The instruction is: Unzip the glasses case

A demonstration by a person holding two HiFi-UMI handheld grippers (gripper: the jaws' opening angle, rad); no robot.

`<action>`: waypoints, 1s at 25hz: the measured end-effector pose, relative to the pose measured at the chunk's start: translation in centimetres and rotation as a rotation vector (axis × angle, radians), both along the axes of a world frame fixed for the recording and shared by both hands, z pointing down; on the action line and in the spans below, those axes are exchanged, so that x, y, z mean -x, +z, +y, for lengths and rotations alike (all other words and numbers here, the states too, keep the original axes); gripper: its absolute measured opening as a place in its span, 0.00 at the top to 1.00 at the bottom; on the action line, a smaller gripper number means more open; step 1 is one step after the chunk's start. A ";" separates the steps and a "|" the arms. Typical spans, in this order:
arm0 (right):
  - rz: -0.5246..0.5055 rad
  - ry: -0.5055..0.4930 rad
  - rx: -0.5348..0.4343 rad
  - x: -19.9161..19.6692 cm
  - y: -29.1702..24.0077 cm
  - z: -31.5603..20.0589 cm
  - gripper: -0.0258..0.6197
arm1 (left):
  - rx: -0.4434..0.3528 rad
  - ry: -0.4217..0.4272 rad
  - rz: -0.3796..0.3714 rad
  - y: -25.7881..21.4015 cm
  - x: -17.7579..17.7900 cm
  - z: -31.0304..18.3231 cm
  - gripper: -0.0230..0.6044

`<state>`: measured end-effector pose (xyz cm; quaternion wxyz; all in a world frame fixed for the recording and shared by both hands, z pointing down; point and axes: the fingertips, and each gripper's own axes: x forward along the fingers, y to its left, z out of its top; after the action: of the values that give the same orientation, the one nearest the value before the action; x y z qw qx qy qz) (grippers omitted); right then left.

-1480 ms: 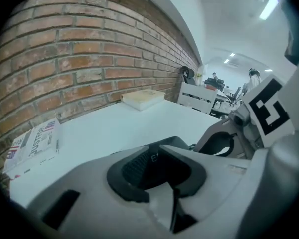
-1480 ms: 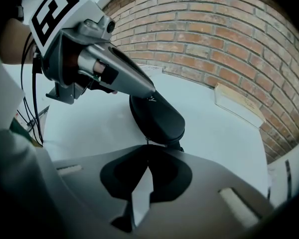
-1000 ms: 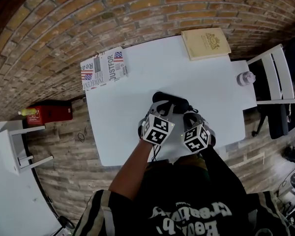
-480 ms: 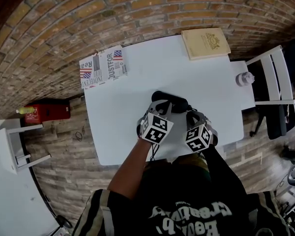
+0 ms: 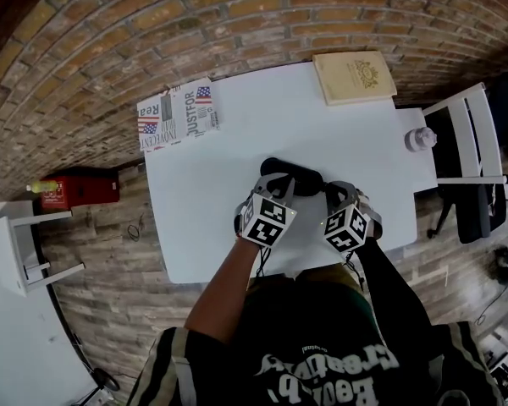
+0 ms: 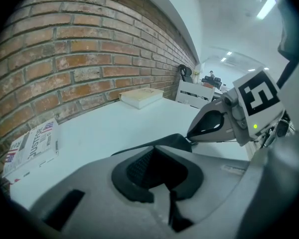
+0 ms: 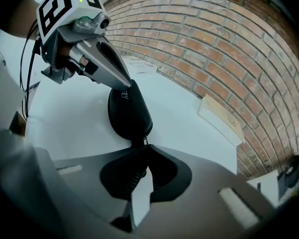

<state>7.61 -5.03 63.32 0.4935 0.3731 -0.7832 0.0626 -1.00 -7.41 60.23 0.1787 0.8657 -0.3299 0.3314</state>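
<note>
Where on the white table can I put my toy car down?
Bare table lies between the newspaper and the tan book, behind the glasses case, and along the left side in front of the newspaper. The front middle is crowded: the left gripper, its jaws just closing onto the case, and the right gripper, pinching the zipper pull, both sit there.

Left gripper [image 6: 160,153] is tilted down at the table. Its jaws have just been closing and are clamped on one end of the glasses case [image 7: 129,111]. Right gripper [image 7: 142,151] is also pitched down, jaws drawn tight on the zipper pull [image 7: 141,141] at the other end. Both are held side by side ahead of the torso, tips pointed away — left forearm [image 5: 224,290] bare.
</note>
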 end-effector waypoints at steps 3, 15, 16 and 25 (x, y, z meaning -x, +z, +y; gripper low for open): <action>0.030 -0.068 -0.021 0.0 -0.3 -1.1 0.94 | 0.013 -0.001 0.005 0.0 0.0 -0.1 0.95; 0.129 -0.308 -0.068 1.4 -0.6 -4.5 0.94 | 0.032 -0.010 -0.003 0.1 -0.2 -0.4 0.95; 0.134 -0.325 -0.068 1.5 -0.5 -4.7 0.93 | 0.031 -0.013 -0.004 0.1 -0.2 -0.5 0.95; -0.037 -0.248 -0.032 1.0 -1.8 -4.4 0.80 | -0.009 -0.066 0.062 -1.1 0.1 -0.8 0.93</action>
<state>6.59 -9.40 61.52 0.4769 0.2800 -0.8331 -0.0046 -1.08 -8.23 59.09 0.1958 0.8650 -0.3541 0.2968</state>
